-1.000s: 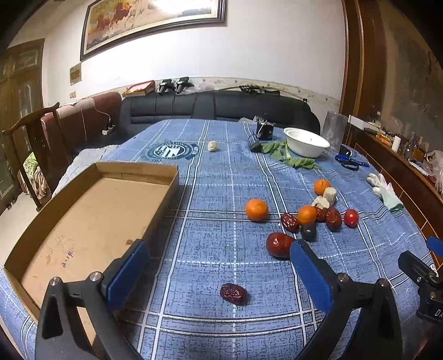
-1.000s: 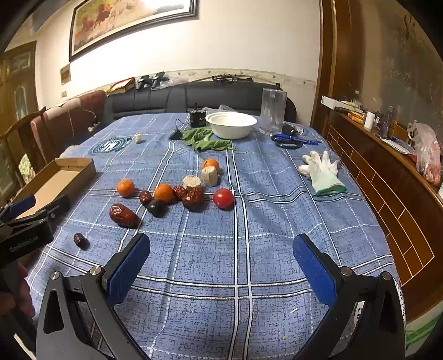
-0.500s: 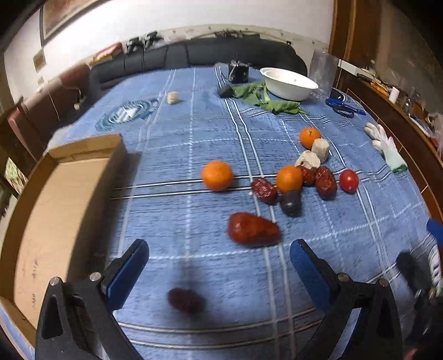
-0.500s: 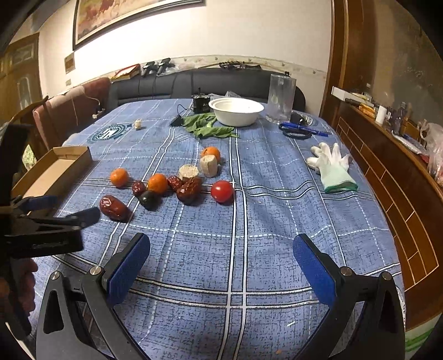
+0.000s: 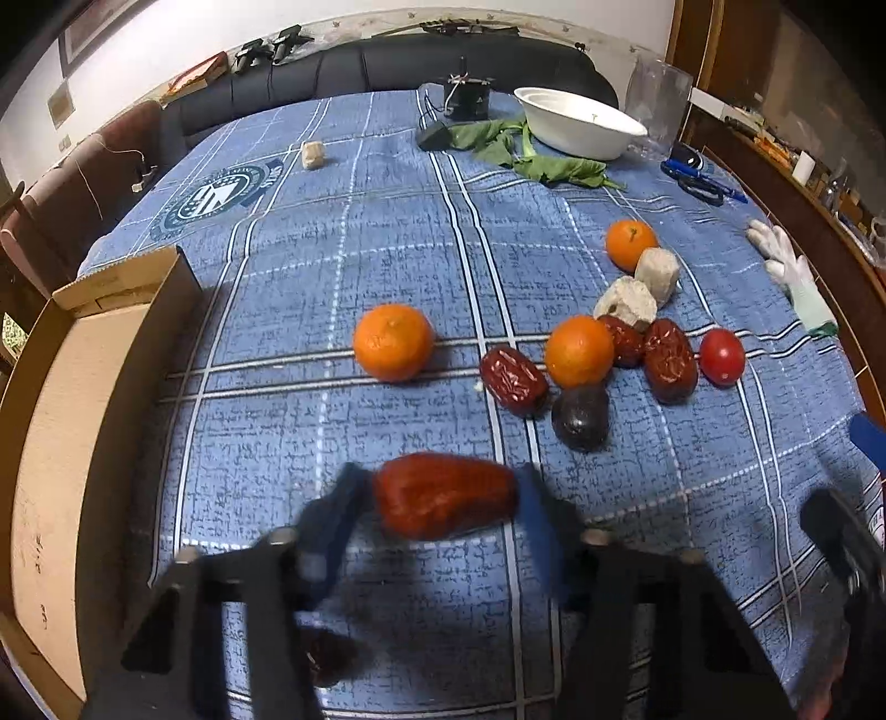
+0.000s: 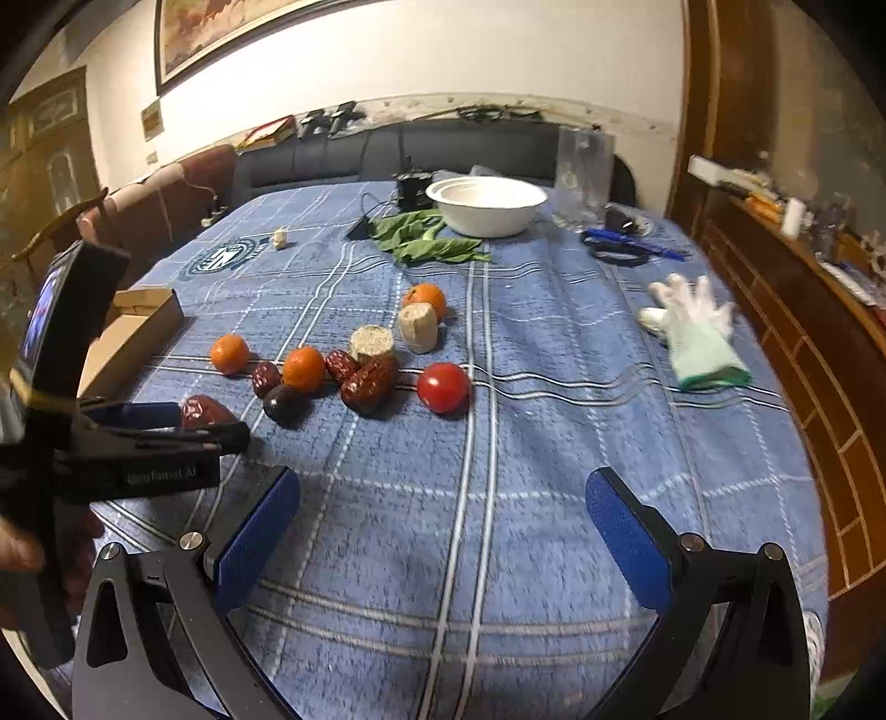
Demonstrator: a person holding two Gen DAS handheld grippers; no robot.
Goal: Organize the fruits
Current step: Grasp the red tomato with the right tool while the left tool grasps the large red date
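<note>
The left wrist view alone shows the left gripper (image 5: 443,498) from behind, its blurred blue pads on either side of the big red date (image 5: 446,501) and closing in on it; whether they already press it I cannot tell. The date lies on the blue checked tablecloth (image 5: 387,232), nearer the camera than the other fruit. This view also shows a small dark date (image 5: 329,653) half hidden under the gripper frame and the inside of the cardboard box (image 5: 61,421) at the left edge. The right wrist view shows the same grab from the side and the right gripper (image 6: 443,526), released wide over bare cloth with nothing between its pads. It also takes in the wall with a framed picture (image 6: 232,33), the dark sofa (image 6: 443,149), a clear jug (image 6: 584,171), the white bowl (image 6: 487,207), green leaves (image 6: 426,241) and a white glove (image 6: 698,338). Beyond the date lie three oranges, wrinkled dates, a dark plum (image 5: 580,416), two pale chunks and a tomato (image 5: 721,356). A second ago the left gripper stood wide open, farther back, with the small date ahead of it; the fruit cluster lies as before.
</note>
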